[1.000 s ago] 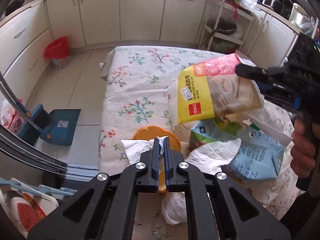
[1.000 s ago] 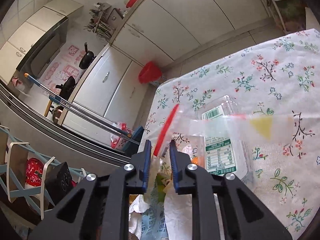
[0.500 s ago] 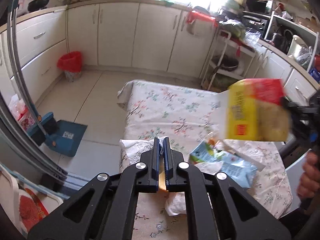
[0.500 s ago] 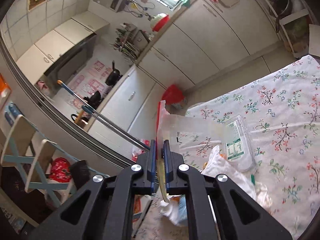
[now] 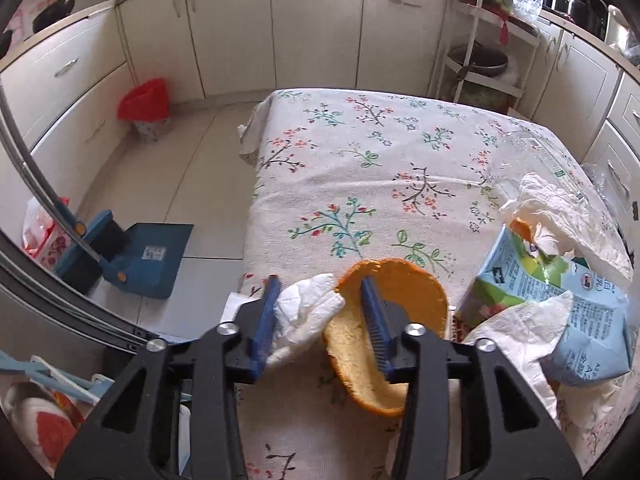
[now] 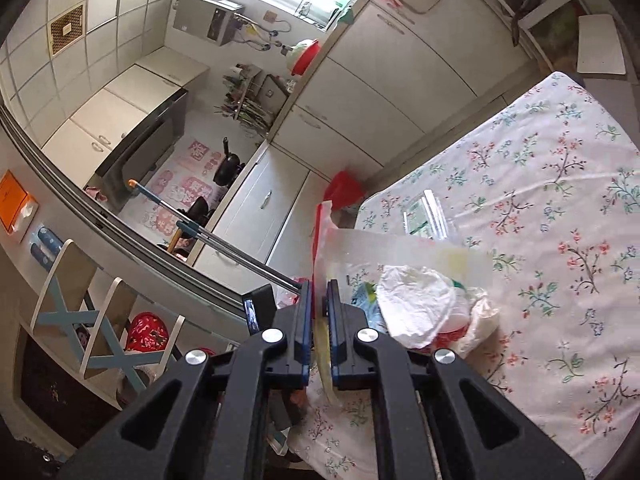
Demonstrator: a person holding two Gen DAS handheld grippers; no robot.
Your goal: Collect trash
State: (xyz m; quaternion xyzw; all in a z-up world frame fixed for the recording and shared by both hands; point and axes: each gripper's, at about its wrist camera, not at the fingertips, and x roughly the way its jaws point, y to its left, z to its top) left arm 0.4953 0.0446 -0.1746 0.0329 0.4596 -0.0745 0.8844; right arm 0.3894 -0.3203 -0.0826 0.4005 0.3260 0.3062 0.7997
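Peel (image 5: 384,344) and tissue (image 5: 304,316) sit at the worktop's (image 5: 360,168) near edge, left tongs (image 5: 320,320) just spreading around them; right tongs (image 6: 320,312) pinch the flimsy plastic bag's (image 6: 384,256) rim, probably light and floppy.

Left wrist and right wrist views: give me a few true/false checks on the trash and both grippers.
1. The left gripper is clamped shut on the orange peel. False: its jaws have just been opening, and the peel and a white tissue lie loose between them.
2. The right gripper pinches a clear plastic bag. True.
3. A blue carton lies to the right of the peel. True.
4. The bin with the red liner stands on the table. False: it stands on the floor by the cabinets.
5. The tablecloth is plain white. False: it has a floral print.
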